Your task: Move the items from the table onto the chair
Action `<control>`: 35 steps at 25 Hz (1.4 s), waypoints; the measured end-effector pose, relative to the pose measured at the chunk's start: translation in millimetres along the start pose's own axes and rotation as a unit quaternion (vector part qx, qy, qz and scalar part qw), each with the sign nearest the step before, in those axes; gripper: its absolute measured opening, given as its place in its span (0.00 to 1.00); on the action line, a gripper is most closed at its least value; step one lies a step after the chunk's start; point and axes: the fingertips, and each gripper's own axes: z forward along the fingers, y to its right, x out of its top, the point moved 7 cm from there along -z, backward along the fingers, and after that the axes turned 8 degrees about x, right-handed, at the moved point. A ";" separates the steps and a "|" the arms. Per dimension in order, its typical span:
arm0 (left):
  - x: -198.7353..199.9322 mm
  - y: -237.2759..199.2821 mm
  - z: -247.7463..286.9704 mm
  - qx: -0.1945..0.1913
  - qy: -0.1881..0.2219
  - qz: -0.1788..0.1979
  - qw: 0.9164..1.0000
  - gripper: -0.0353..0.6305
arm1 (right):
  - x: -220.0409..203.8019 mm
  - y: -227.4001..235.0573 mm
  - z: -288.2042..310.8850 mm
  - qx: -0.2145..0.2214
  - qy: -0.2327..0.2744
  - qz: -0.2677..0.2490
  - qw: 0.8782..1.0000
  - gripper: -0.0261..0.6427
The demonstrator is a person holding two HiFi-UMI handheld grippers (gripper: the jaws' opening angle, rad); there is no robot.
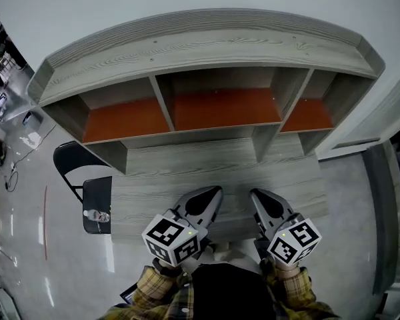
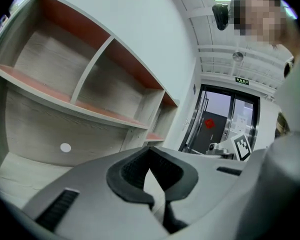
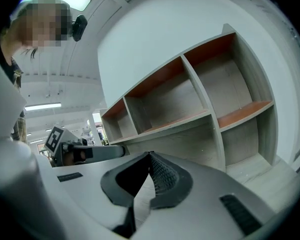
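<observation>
1. Head view. A grey wood-grain table (image 1: pixel 187 162) carries a shelf unit (image 1: pixel 207 39) along its far edge, with three open compartments floored in orange. The left gripper (image 1: pixel 212 192) and the right gripper (image 1: pixel 257 195) hang side by side over the middle of the table's near edge, tips pointing toward the shelf unit and close to each other without touching. Both are closed and hold nothing. Plaid sleeves (image 1: pixel 153 285) show behind their marker cubes. A black chair (image 1: pixel 72 157) stands just beside the table's left edge. A small pale item (image 1: pixel 97 215) lies on its seat, toward the seat's near edge; it is too small to identify.

2. Left gripper view. The left gripper (image 2: pixel 149 149) has its jaws together at the tips, with nothing clamped between the pads. Beyond them lie the table surface (image 2: pixel 20 169) and the shelf unit (image 2: pixel 90 79). The right gripper (image 2: pixel 230 148) shows at the right, in front of a glazed doorway (image 2: pixel 220 119).

3. Right gripper view. The right gripper (image 3: pixel 150 155) likewise has its jaws shut and empty. The shelf unit (image 3: pixel 190 94) fills the background, and the left gripper (image 3: pixel 85 153) appears level at the left.
</observation>
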 end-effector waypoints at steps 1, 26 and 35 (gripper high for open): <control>0.2 0.6 -1.5 -0.003 0.000 0.001 1.000 0.06 | -0.2 -3.4 -0.2 0.000 0.001 0.000 1.000 0.07; 0.5 -12.4 -17.6 -0.040 -0.015 0.003 0.999 0.06 | -17.6 -36.5 7.5 -0.017 -0.017 0.008 1.000 0.06; 6.4 -24.1 -10.4 -0.043 -0.014 0.009 0.999 0.06 | -15.7 -31.4 10.2 -0.014 -0.013 0.008 1.000 0.06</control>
